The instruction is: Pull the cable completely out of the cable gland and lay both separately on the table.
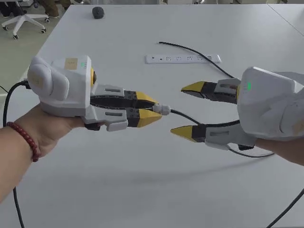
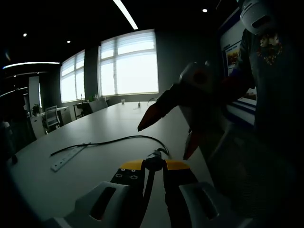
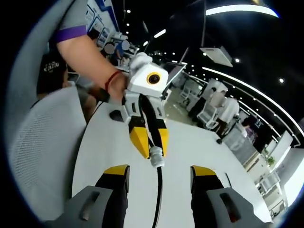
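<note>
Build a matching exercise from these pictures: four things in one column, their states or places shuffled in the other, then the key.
1. left gripper
2. right gripper
3. power strip
4. cable gland

A. open, in the air
B. flat on the table
C. shut on the cable gland
D. between yellow jaw tips, cable leading out

Pairs: 1-C, 2-A, 3-B, 4-D
</note>
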`<state>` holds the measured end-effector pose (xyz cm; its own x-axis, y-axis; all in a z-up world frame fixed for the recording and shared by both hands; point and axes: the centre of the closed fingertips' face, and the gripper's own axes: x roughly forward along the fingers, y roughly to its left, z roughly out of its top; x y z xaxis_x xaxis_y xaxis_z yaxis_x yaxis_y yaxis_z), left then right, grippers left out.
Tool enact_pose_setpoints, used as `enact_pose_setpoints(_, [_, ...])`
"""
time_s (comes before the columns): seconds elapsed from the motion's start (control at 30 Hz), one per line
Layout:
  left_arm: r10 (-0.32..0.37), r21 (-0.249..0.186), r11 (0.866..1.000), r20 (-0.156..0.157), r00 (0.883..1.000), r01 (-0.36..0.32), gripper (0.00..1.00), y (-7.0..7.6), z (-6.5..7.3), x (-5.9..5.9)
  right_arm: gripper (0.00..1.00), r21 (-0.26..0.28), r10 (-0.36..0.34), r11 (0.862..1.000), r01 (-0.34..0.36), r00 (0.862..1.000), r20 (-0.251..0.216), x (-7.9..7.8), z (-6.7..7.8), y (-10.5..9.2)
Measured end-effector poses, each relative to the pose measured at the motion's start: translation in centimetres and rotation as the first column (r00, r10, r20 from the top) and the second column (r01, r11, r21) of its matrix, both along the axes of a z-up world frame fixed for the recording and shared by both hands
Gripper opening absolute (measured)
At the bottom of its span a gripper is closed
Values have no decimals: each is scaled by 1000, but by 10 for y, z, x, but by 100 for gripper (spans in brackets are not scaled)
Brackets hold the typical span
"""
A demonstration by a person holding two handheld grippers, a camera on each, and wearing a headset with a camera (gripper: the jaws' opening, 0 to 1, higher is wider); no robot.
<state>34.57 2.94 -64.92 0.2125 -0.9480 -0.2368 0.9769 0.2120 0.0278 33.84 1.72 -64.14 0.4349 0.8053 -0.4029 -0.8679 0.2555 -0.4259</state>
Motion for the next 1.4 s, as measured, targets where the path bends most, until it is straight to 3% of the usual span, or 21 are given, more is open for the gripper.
enact_pose_setpoints(0.07, [0, -2, 1000, 1, 1000, 0, 16, 0, 1, 0, 62, 12, 2, 1000, -2, 1000, 7, 0, 3, 2])
enact_pose_setpoints(0.3, [-2, -2, 1000, 0, 1000, 2, 16, -1, 0, -1, 61, -13, 6, 1000, -6, 1000, 11, 0, -1, 1])
enact_pose_setpoints(0.47, [-4, -1, 1000, 1, 1000, 4, 16, -2, 0, -1, 51, -47, 20, 999, -19, 1000, 15, -1, -6, 1])
enact_pose_setpoints(0.5, [-5, 0, 1000, 2, 1000, 5, 16, -2, 1, -1, 47, -61, 22, 998, -22, 1000, -1, -2, -10, 1])
enact_pose_setpoints(0.57, [-6, -4, 1000, 2, 1000, 6, 16, -3, 1, -1, 38, -107, 44, 993, -41, 999, 24, -3, -15, 0])
enact_pose_setpoints(0.67, [-7, -5, 1000, 3, 1000, 7, 16, -3, 2, -1, 20, -118, 43, 992, -39, 999, 27, -2, -16, 0])
enact_pose_setpoints(0.8, [-10, -3, 1000, 0, 1000, 10, 16, -4, 0, -2, 18, -123, 42, 992, -38, 999, 33, 0, -14, 2])
enact_pose_setpoints(0.97, [-14, -1, 1000, 2, 1000, 14, 16, -4, 0, -3, 7, -153, 44, 988, -36, 998, 50, 4, -16, 2])
enact_pose_setpoints(1.2, [-15, -1, 1000, 3, 1000, 15, 16, -3, 1, -3, 1, -171, 52, 984, -44, 998, 41, 4, -19, 2])
enact_pose_setpoints(1.4, [-15, 1, 1000, 3, 1000, 15, 16, -3, 0, -4, 0, -186, 67, 981, -55, 996, 62, 3, -19, 3])
